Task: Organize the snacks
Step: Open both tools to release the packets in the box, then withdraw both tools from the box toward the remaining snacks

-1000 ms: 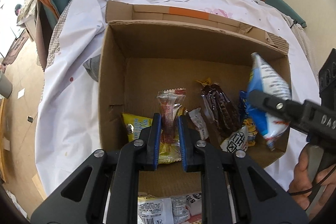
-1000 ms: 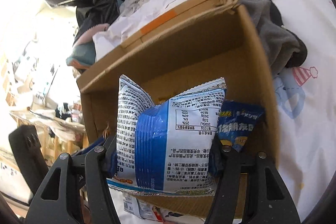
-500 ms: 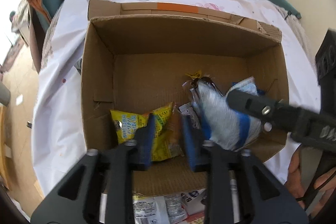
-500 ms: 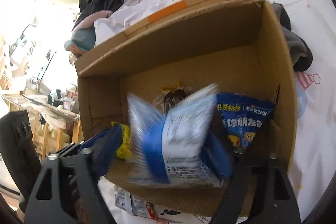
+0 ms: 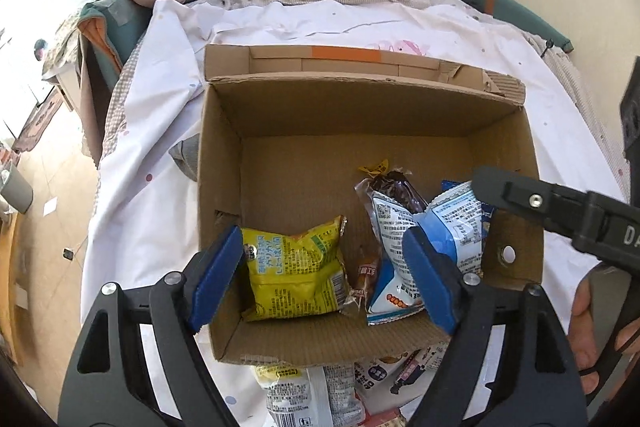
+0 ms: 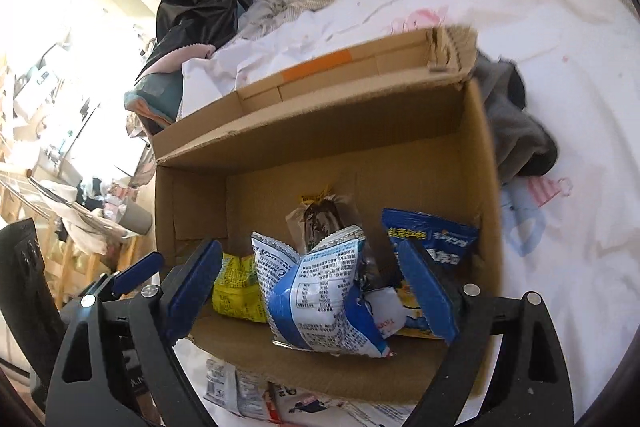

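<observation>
An open cardboard box (image 5: 360, 131) is set on a bed (image 5: 168, 131). Inside are seen a yellow packet (image 5: 294, 277) at its left, a blue-white bag (image 6: 324, 295) in the middle, a brown bar (image 5: 400, 187) behind, and a blue packet (image 6: 434, 241) at the right wall. The box's far half is bare. More packets (image 5: 312, 391) lie outside the near edge. The left hand-held gripper (image 5: 324, 279) has just been opening, nothing clamped; the right hand-held gripper (image 6: 312, 289) is spread, the bag free between its jaws.
</observation>
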